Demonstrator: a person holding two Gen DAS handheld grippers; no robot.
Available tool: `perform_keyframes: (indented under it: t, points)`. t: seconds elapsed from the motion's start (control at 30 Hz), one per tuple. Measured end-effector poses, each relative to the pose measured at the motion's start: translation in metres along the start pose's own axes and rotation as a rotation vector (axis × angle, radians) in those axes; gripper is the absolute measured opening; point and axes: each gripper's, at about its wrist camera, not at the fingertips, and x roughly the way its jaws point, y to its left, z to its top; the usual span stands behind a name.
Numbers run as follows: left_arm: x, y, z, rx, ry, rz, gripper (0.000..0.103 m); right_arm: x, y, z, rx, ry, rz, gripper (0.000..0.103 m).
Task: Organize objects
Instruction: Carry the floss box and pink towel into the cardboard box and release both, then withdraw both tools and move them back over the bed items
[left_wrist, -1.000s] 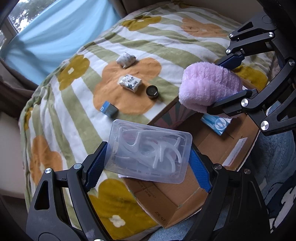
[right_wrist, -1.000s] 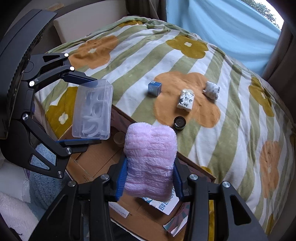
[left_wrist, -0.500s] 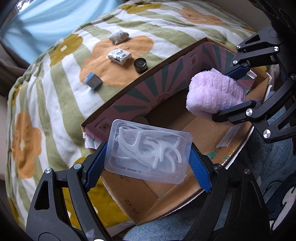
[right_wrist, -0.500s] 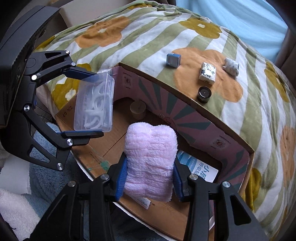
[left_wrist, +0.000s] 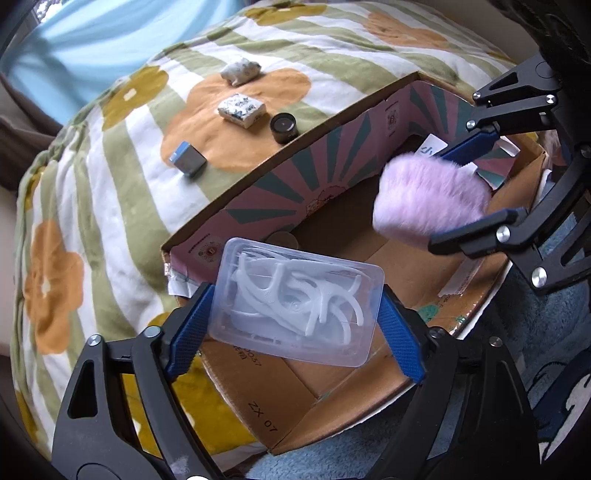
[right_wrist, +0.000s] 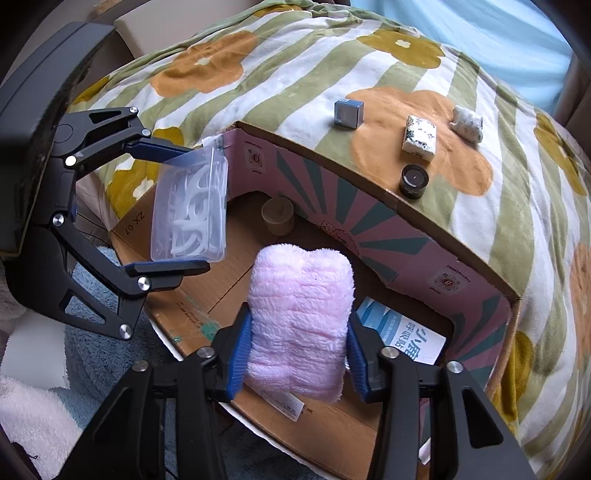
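My left gripper (left_wrist: 295, 328) is shut on a clear plastic box of white floss picks (left_wrist: 297, 301), held above the left end of an open cardboard box (left_wrist: 332, 155). It also shows in the right wrist view (right_wrist: 192, 210). My right gripper (right_wrist: 297, 343) is shut on a fluffy pink towel (right_wrist: 299, 321), held over the middle of the cardboard box (right_wrist: 369, 206). The towel shows in the left wrist view (left_wrist: 428, 195).
Inside the box lie a tan round jar (right_wrist: 277, 216) and a blue-and-white pack (right_wrist: 402, 332). On the flowered blanket (right_wrist: 295, 74) behind it sit a blue cube (right_wrist: 348, 109), two white patterned packets (right_wrist: 419, 137) and a black round jar (right_wrist: 413, 178). Blue carpet (left_wrist: 554, 325) lies below.
Both grippers have lowered with their loads toward the cardboard box. The box's pink inner wall and its contents have come into view.
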Motion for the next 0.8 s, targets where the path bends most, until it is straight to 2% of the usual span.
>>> perform_keyframes:
  t: [0.03,0.1,0.17,0.23,0.8]
  points:
    - [-0.001,-0.001,0.0,-0.004,-0.012,0.017,0.103,0.001,-0.001,-0.001,0.004,0.0,0.0,0.057]
    - [-0.003,-0.001,-0.001,-0.011,-0.029,0.017,0.103,0.002,-0.002,-0.003,0.0,-0.013,-0.007,0.082]
    - [-0.002,0.0,-0.001,-0.019,-0.021,0.013,0.103,0.001,-0.005,-0.005,0.004,-0.036,-0.012,0.09]
    - [0.0,0.001,-0.003,-0.026,-0.018,0.011,0.103,-0.001,-0.009,-0.007,0.014,-0.045,-0.017,0.094]
    - [0.001,-0.005,-0.003,-0.04,-0.01,-0.022,0.103,-0.006,-0.018,-0.01,0.057,-0.025,-0.019,0.095]
